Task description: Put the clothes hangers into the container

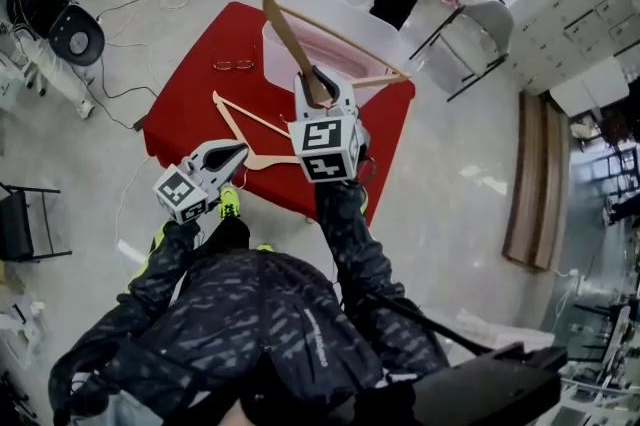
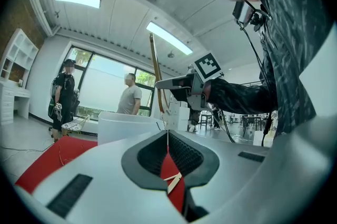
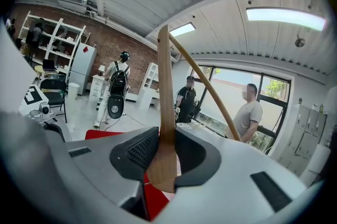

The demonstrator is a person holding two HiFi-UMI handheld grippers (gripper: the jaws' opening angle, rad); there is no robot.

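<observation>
Right hand-held gripper (image 1: 318,92) is clamped on one end of a wooden hanger (image 1: 285,29), whose long arm slants up and far-left over the container (image 1: 268,59) on the red bench (image 1: 190,109). Left hand-held gripper (image 1: 236,152), closed and empty, hovers near a second hanger (image 1: 245,117). The right gripper view shows the pinch but not the container, which the head view places just beyond the jaws.

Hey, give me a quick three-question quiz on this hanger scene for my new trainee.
1. True or false: the right tool grips a wooden hanger.
2. What does the left tool hold?
3. The second hanger lies: A on the floor, B on the red table, C on a chair.
Key: 1 true; 2 nothing, its jaws are shut and empty; 3 B.
</observation>
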